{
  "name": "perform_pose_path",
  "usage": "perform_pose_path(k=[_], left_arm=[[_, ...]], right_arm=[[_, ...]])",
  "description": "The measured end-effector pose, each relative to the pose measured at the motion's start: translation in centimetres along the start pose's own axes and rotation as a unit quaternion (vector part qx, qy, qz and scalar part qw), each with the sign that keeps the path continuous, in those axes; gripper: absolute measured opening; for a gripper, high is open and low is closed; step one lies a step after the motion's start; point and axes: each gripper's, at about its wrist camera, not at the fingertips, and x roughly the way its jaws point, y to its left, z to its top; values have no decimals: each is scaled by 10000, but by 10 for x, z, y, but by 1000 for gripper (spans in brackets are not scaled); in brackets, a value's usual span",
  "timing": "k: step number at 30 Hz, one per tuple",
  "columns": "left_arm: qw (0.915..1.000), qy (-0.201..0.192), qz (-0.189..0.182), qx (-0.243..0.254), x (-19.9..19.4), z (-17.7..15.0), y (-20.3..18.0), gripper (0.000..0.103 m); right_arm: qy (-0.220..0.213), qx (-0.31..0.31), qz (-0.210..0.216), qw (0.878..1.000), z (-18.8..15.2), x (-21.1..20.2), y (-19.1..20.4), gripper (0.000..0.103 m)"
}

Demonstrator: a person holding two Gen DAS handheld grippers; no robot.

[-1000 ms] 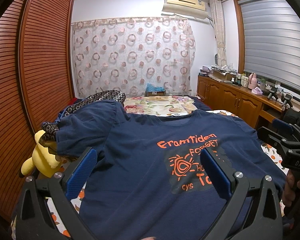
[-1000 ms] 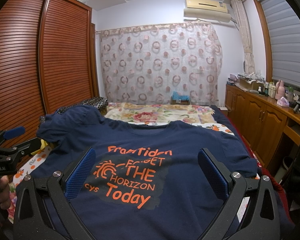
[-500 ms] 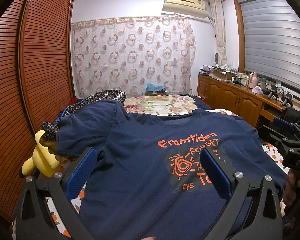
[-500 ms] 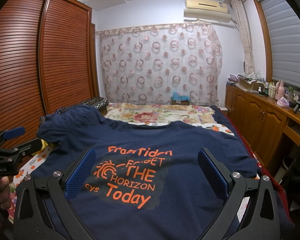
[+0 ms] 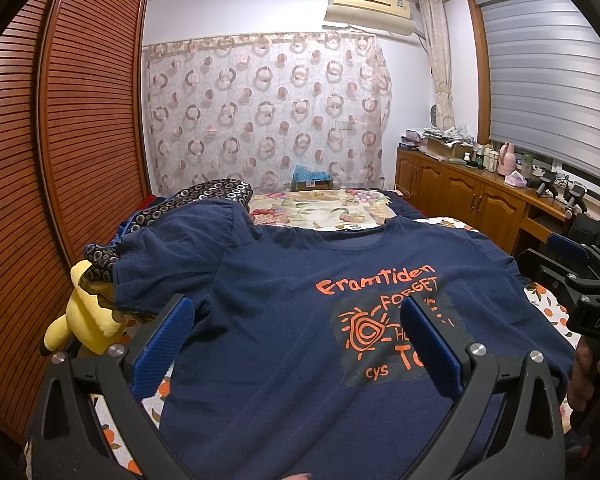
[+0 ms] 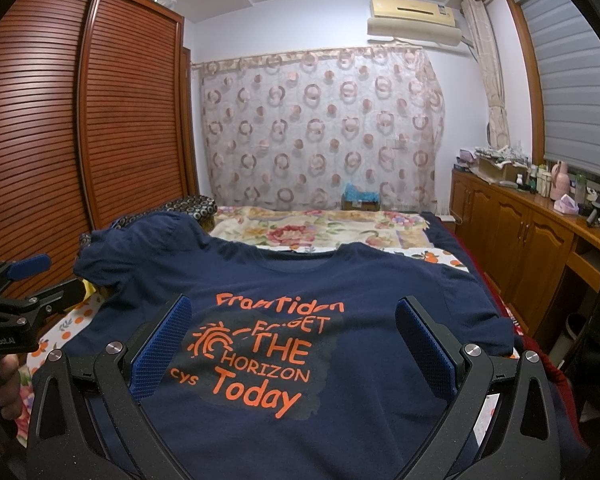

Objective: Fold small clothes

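T-shirt flat — both tools gaping, hovering

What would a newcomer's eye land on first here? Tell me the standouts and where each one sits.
First, the navy T-shirt spread face up across the bed, its orange print reading "THE HORIZON Today" between the open right gripper. Next, the yellow plush toy at the shirt's left sleeve, beside the open left gripper. Behind, a circle-patterned curtain covers the far wall.
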Motion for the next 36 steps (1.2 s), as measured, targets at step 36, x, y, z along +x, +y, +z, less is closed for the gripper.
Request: perform_pose_path(k=[36], left_arm=[[9984,428,188,-320,79,19,102,103]], right_arm=[[355,-427,732,9958,14,95,21,103]])
